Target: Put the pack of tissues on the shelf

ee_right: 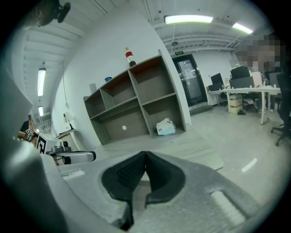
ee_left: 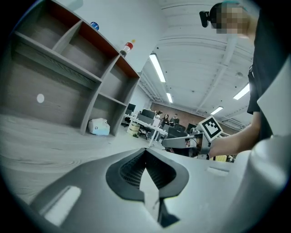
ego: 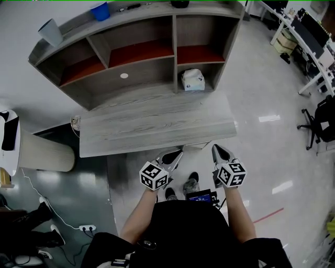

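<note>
The pack of tissues (ego: 192,79) is a white and pale-blue soft pack lying in the lower right compartment of the grey wooden shelf unit (ego: 131,68); the pack also shows small in the left gripper view (ee_left: 99,127) and in the right gripper view (ee_right: 165,127). Both grippers are held low near the person's waist, short of the desk's front edge. The left gripper (ego: 173,155) has its jaws together with nothing between them. The right gripper (ego: 220,152) is likewise shut and empty, far from the pack.
A grey wooden desk top (ego: 152,123) lies in front of the shelf unit. On the shelf's top stand a blue cup (ego: 100,11) and a pale cup (ego: 51,31). Office desks and chairs (ego: 314,47) stand at the right; a power strip (ego: 86,227) lies on the floor.
</note>
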Motion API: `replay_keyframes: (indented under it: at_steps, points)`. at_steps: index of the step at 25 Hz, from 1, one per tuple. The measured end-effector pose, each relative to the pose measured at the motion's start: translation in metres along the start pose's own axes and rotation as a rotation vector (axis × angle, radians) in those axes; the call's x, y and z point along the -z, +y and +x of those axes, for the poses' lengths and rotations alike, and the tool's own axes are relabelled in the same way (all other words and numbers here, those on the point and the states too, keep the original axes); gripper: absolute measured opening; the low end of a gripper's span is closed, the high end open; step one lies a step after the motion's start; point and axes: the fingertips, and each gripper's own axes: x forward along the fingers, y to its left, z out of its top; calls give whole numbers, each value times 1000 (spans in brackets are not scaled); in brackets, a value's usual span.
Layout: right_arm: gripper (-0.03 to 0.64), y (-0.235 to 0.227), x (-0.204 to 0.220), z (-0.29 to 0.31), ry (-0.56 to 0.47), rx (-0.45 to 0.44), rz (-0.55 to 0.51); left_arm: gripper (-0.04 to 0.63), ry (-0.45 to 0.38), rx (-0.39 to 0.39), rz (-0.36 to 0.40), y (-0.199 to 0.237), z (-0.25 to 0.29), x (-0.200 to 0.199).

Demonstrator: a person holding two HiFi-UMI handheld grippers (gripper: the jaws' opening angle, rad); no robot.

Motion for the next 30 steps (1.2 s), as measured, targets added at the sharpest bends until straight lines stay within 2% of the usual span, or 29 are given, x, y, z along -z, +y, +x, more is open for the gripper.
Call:
replay_keyframes:
  at_steps: [4,7,24,30]
  points:
    - [0,15,18,-16,-1,8,11,2,-27,14,-52,-3,-16,8]
    - [0,23,27,-27,-6,20,9,2,-30,26,-60,-7,-24,13]
    - [-2,57,49,-67,-68,55,14,2,-24,68,12,-35,-63,24]
    - [-2,66,46,-73,-91,51,5,2,-7,50,54,-39,-70,24]
